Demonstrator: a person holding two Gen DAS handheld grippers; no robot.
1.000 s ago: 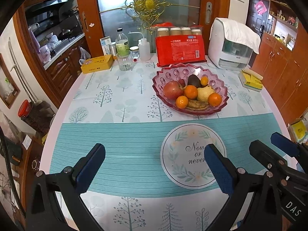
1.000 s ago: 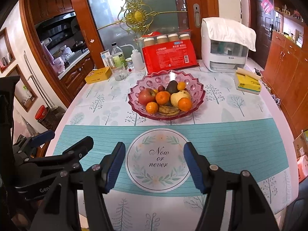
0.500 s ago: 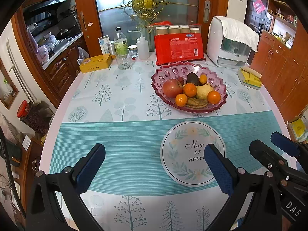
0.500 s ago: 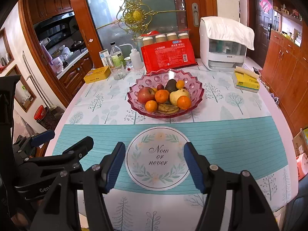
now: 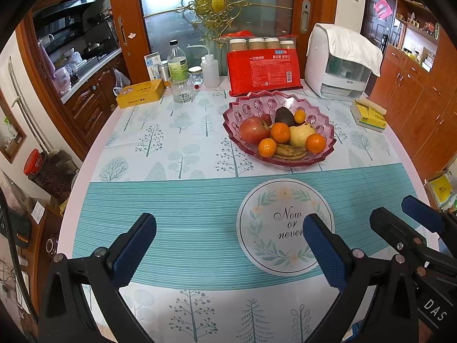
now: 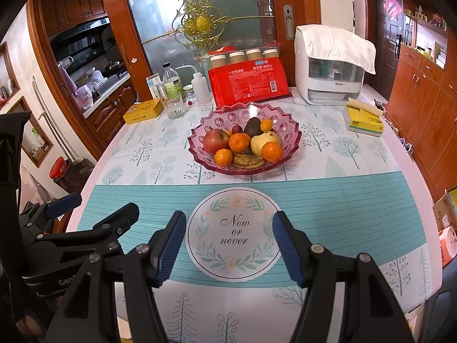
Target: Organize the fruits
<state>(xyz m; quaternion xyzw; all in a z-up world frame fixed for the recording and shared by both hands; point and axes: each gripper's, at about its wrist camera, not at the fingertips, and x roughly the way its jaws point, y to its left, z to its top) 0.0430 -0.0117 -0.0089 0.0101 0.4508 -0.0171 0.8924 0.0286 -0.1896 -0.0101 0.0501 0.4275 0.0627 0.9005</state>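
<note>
Right now everything takes its place from the pink glass fruit bowl [image 6: 244,145], which stands on the tree-printed part of the tablecloth [image 6: 160,154] toward the far side of the round table. Inside it, at its left, lies a red apple [image 6: 215,140]; an orange [image 6: 239,143] sits just right of the apple, a smaller orange [image 6: 223,156] at the bowl's near left edge, and another orange [image 6: 272,151] at its near right. A pale pear [image 6: 261,142] rests between the middle and right oranges, a dark avocado [image 6: 252,125] lies behind them, and a small orange fruit [image 6: 266,124] sits just right of the avocado. A flat brownish fruit [image 6: 248,160], which I cannot identify, lies along the bowl's near rim. On the near side of the bowl, on the teal striped band, is the round "Now or never" print [image 6: 234,233]. The right gripper [image 6: 228,245] hovers over that print, well short of the bowl, its blue-padded jaws spread apart with nothing between them. The left gripper [image 5: 228,253] hovers to the near left of the bowl, jaws likewise wide and empty. Behind the bowl stands a red pack of paper cups [image 6: 248,85]; to its far left, a drinking glass [image 6: 173,108] and a yellow tin [image 6: 142,111]; to its right, a yellow tissue pack [image 6: 363,120].
</note>
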